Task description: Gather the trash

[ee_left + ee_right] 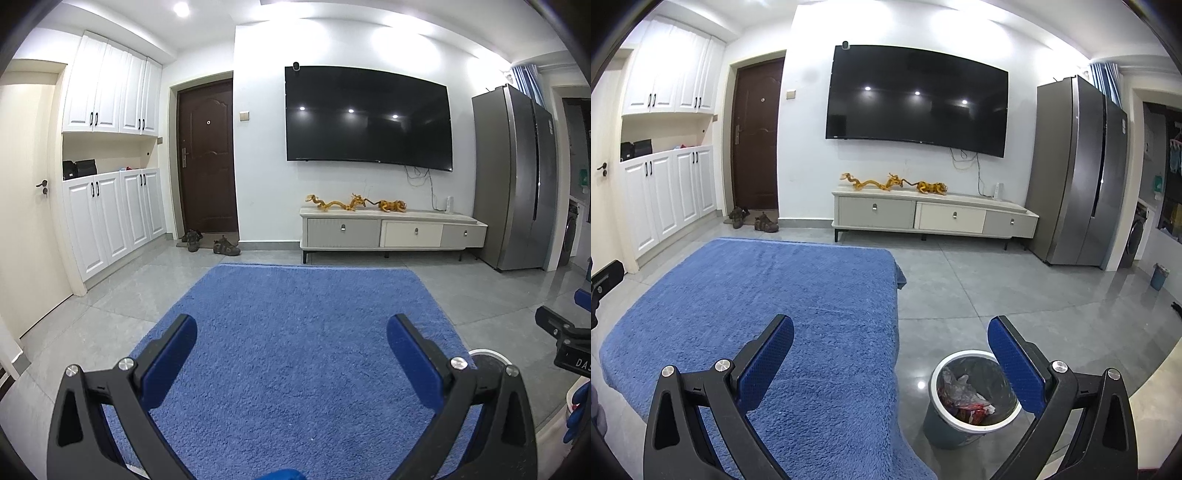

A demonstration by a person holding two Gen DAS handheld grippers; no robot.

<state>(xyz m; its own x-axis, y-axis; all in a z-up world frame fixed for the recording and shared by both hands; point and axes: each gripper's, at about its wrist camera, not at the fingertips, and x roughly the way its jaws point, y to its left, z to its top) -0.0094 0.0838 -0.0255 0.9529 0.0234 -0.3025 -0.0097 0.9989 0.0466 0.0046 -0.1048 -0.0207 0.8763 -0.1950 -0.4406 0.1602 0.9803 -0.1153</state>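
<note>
Both fingers [891, 334] spread wide, empty; bin [973, 400] with trash [964, 400] sits just beside right one.

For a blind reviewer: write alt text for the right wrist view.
Open black right tool with blue pads hangs empty above a blue fluffy cloth-covered surface; a round grey-blue bin with white rim, holding crumpled wrappers, stands on grey floor tiles to its right. Beyond, a wall-mounted black television.

Black gripper body [570, 354] at right edge of left wrist view: white letters "DA" are read, the rest cut off by the frame.
Elsewhere: no legible text, label or number is found.
</note>
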